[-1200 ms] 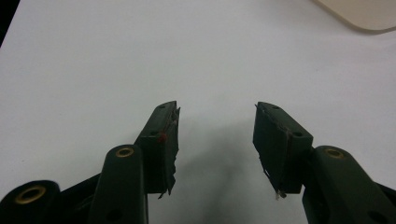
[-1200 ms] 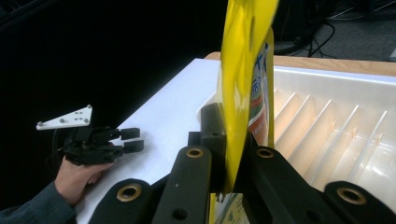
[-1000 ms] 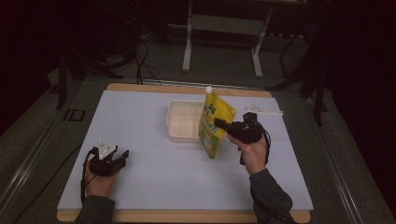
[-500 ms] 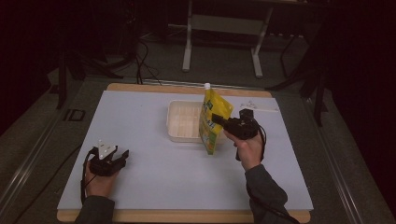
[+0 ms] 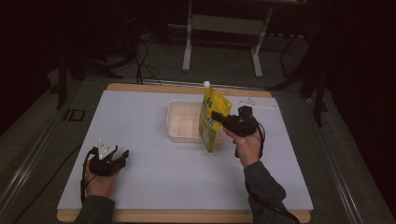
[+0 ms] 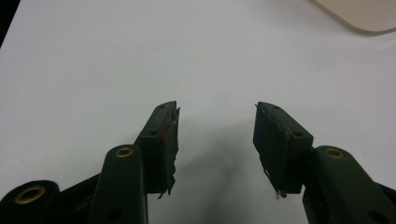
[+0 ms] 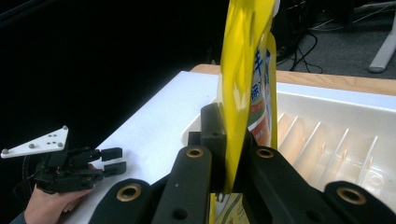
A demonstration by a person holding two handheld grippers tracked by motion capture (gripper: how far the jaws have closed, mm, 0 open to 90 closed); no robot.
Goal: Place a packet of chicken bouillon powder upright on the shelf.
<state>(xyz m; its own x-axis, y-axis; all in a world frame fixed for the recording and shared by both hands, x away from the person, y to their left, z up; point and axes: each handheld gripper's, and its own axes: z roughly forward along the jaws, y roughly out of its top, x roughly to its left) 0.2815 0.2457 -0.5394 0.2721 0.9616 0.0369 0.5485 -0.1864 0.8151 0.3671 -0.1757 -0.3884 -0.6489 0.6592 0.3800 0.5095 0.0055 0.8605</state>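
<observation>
The right tongs point(image 5: 215, 115) are clamped on the yellow pouch point(image 5: 212, 119), the two black jaws pinching its thin side edge about halfway up; in the right gripper view the film point(image 7: 243, 84) rises straight out from between them. Gripping the flat edge rather than the bulging body looks deliberate: it keeps the pouch upright with its white cap point(image 5: 206, 84) on top, so nothing would spill. The pouch hangs right of centre in the high view, its lower end seemingly at the right wall of the white ribbed tray point(image 5: 180, 122), which suggests it is being carried to, or lowered into, that tray.

The left tongs point(image 5: 124, 155) stand open with nothing between them, as the left gripper view shows plainly: only bare white tabletop point(image 6: 93, 56) under the jaws. They rest low in the lower left of the high view, well apart from the tray, probably parked out of the way while the other hand works. The white tabletop point(image 5: 140, 112) carries little else.
</observation>
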